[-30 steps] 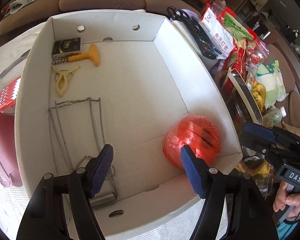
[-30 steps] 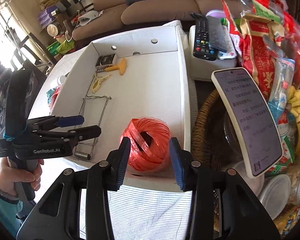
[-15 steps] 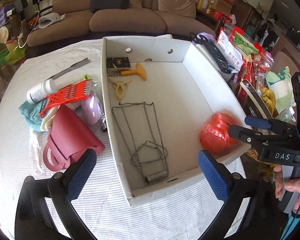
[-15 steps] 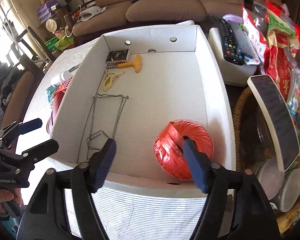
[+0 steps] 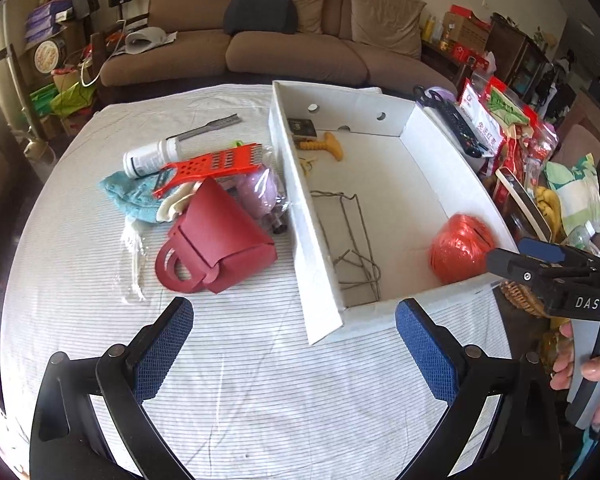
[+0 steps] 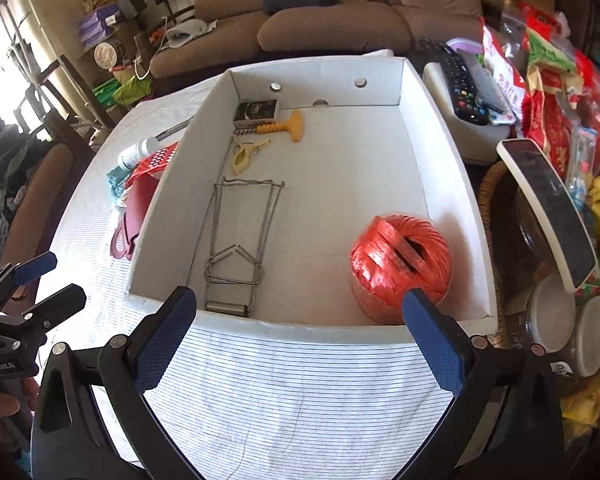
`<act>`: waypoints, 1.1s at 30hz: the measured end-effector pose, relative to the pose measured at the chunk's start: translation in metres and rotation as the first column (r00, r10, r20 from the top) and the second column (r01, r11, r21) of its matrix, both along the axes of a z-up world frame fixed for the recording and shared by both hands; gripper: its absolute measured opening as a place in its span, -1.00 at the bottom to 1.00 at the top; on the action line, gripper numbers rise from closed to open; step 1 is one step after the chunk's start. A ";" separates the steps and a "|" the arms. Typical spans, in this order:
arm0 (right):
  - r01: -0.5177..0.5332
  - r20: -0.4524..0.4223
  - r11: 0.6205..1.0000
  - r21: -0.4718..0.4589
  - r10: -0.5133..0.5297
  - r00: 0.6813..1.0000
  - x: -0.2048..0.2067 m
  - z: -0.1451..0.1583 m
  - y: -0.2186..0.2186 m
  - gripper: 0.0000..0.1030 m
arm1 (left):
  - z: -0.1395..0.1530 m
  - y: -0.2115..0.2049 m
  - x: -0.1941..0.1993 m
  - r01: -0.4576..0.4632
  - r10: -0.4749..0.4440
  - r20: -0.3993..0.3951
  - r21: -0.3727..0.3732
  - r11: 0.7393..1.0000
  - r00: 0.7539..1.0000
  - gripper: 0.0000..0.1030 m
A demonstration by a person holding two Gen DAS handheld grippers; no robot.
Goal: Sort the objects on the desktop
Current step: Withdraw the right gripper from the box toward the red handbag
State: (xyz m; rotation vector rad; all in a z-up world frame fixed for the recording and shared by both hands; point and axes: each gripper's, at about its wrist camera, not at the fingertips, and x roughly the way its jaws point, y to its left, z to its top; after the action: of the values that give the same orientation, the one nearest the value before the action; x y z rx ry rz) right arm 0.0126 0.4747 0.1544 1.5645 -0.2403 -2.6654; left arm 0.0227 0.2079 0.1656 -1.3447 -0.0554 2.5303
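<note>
While both tools hang above the striped tablecloth (image 5: 260,380) near the box's front edge, each stands spread wide with nothing between its blue textured pads. Seen from its own camera, the left gripper (image 5: 294,344) points forward over the cloth toward the loose pile and the box's near-left corner; the right gripper (image 6: 300,334) faces the box's front wall, level and low, its right pad just before the twine.

Inside the white cardboard box (image 6: 444,168), whose walls are smooth and pierced by round holes, sits a ball of red plastic twine (image 6: 400,262), glossy and ribbed with flat strands, in the near-right corner, its dark centre hole facing up and to the right. A bent wire frame (image 6: 236,240) lies flat with its long axis running from the front wall toward the back. Farther back lie a pale yellow clip (image 6: 246,154), a corkscrew with a yellow T-handle (image 6: 282,126) lying crosswise with its handle to the right, and a small dark box (image 6: 258,110).

Left of the box, on the cloth, rest a folded dark-red bag (image 5: 220,240), an orange grater (image 5: 216,164), a white bottle (image 5: 152,158) on its side, a teal cloth (image 5: 128,196) and a metal file (image 5: 206,128).
</note>
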 end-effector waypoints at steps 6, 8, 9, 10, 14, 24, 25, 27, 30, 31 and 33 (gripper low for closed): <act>-0.074 -0.034 0.997 0.002 0.074 0.997 0.008 0.011 -0.049 1.00 | -0.017 -0.076 0.012 -0.118 0.118 0.002 -0.005 0.993 0.993 1.00; -0.101 -0.043 0.995 0.001 0.101 0.994 0.008 0.014 -0.068 1.00 | -0.023 -0.099 0.012 -0.155 0.156 0.005 -0.015 0.988 0.988 1.00; -0.113 -0.046 0.994 -0.004 0.113 0.993 0.007 0.014 -0.078 1.00 | -0.025 -0.109 0.012 -0.170 0.170 0.005 -0.018 0.985 0.985 1.00; -0.124 -0.046 0.992 -0.009 0.123 0.991 0.005 0.014 -0.087 1.00 | -0.028 -0.118 0.013 -0.181 0.182 0.004 -0.016 0.983 0.983 1.00; -0.167 -0.052 0.986 -0.015 0.166 0.985 -0.004 0.009 -0.124 1.00 | -0.042 -0.144 0.010 -0.205 0.205 0.018 0.030 0.978 0.979 1.00; -0.260 -0.031 0.963 0.072 0.263 0.964 -0.054 -0.001 -0.211 1.00 | -0.087 -0.155 -0.008 -0.186 0.183 0.039 0.096 0.978 0.982 1.00; -0.268 -0.022 0.959 0.087 0.271 0.962 -0.061 -0.005 -0.219 1.00 | -0.091 -0.156 -0.011 -0.187 0.183 0.040 0.105 0.977 0.982 1.00; -0.283 -0.006 0.952 0.114 0.286 0.958 -0.074 -0.012 -0.232 1.00 | -0.096 -0.157 -0.017 -0.183 0.179 0.041 0.131 0.974 0.983 1.00; -0.297 0.029 0.943 0.153 0.296 0.955 -0.094 -0.028 -0.249 1.00 | -0.104 -0.157 -0.030 -0.181 0.177 0.042 0.137 0.974 0.983 1.00; -0.301 0.045 0.940 0.159 0.297 0.954 -0.101 -0.034 -0.253 1.00 | -0.106 -0.157 -0.034 -0.178 0.174 0.044 0.145 0.973 0.984 1.00; -0.310 0.073 0.935 0.174 0.302 0.951 -0.113 -0.043 -0.259 1.00 | -0.110 -0.156 -0.040 -0.166 0.161 0.043 0.162 0.973 0.986 1.00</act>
State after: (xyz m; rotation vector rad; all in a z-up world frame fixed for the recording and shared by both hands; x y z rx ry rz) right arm -0.1003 0.2153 0.1110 1.5600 0.2383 -2.4676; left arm -0.0177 0.0518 0.0553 -1.3630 -0.3886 2.5717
